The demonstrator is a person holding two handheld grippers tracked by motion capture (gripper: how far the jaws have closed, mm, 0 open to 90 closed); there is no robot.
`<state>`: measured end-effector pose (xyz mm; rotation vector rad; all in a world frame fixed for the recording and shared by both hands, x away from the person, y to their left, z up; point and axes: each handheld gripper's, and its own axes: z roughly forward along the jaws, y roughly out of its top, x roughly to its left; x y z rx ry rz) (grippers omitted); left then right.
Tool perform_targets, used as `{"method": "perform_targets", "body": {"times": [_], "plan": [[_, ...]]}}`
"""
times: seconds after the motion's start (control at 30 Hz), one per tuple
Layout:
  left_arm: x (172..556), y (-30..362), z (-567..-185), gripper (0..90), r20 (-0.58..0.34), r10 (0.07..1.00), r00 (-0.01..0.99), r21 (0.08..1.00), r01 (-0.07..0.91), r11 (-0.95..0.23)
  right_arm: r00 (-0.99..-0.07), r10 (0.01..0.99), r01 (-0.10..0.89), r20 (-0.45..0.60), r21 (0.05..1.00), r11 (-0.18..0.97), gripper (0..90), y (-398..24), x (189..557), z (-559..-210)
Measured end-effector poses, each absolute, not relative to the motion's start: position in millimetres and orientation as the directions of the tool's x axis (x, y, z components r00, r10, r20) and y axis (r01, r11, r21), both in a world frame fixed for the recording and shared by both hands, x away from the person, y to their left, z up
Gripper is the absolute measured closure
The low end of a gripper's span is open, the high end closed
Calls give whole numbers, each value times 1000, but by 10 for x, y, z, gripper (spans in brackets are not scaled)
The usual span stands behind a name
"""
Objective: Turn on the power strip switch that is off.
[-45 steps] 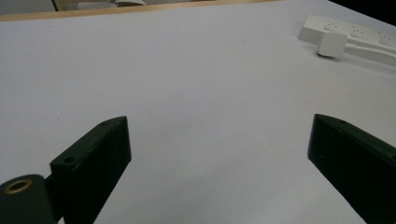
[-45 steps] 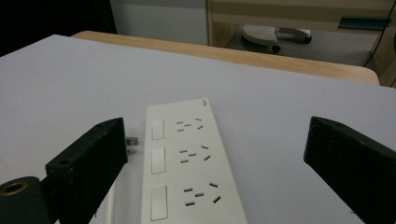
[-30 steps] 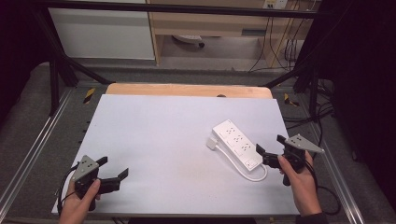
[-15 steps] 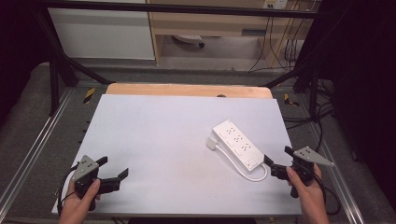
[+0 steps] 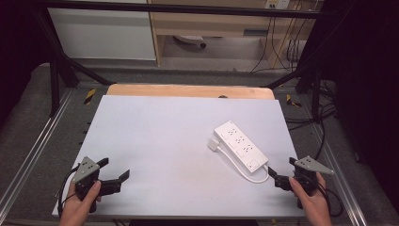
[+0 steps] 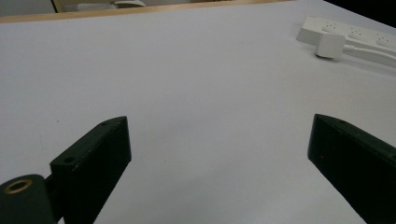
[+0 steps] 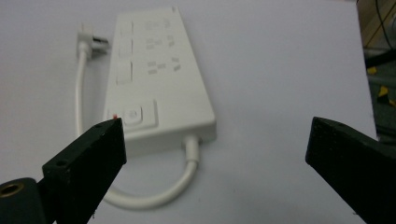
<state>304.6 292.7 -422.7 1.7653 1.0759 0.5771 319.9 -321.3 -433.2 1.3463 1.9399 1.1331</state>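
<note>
Logging one white power strip (image 5: 240,146) on the worktop (image 5: 155,141), right of centre, its short cord (image 7: 154,198) looped back and the plug (image 5: 213,144) lying beside it, unplugged. My right tool (image 5: 284,177) sits near the switch end, spread, holding nothing; my left tool (image 5: 115,175), also spread, idles well apart. I judge plugging-in not begun.

The power strip (image 5: 240,146) lies on the right half of the table (image 5: 155,132), its plug (image 5: 213,144) just left of it; the right gripper (image 5: 288,175) sits near its near end, the left gripper (image 5: 114,175) well apart at the near-left corner
</note>
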Motion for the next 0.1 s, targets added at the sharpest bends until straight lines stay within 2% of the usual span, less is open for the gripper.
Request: {"method": "perform_targets", "body": {"times": [0.1], "plan": [[3046,2926,-4226,59,-76,861,502,898,409,-159,-395,918,566,38,797,210,53,-3181,3217,-4418]]}}
